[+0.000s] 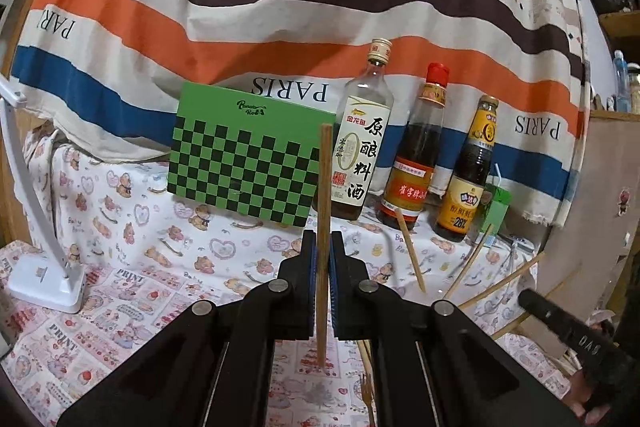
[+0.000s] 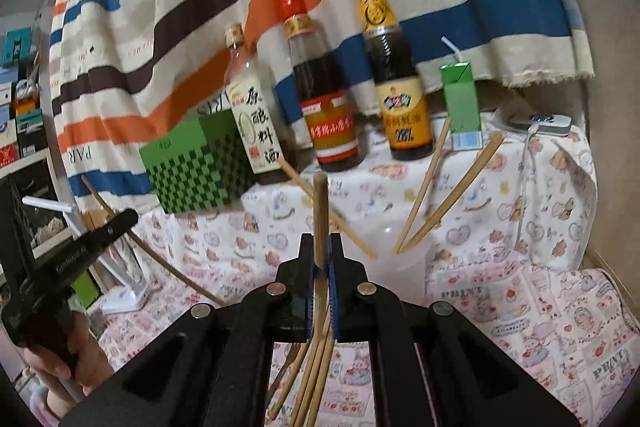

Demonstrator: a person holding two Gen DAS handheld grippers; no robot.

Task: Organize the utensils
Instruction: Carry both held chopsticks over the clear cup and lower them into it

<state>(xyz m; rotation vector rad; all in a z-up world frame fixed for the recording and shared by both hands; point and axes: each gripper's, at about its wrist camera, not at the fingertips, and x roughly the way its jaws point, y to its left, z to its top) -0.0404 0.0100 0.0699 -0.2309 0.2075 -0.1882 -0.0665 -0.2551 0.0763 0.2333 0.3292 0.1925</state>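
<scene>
Each tool held 1 chopstick upright: left tool (image 1: 323, 247) clamped on a chopstick (image 1: 324, 187), right tool (image 2: 321, 251) clamped on another chopstick (image 2: 320, 211). A clear cup (image 2: 404, 267) just ahead on the counter (image 2: 520, 307) held 3 leaning chopsticks (image 2: 424, 187); more loose sticks (image 2: 312, 379) lay below the right tool. Step looked like pick-and-carry. Next move calls for tipping a stick over the cup rim and releasing. Bottles (image 1: 362, 131) stood behind.

My left gripper (image 1: 323, 247) and right gripper (image 2: 322, 249) sit mid-frame, jaws clamped, pointing slightly downward.
</scene>
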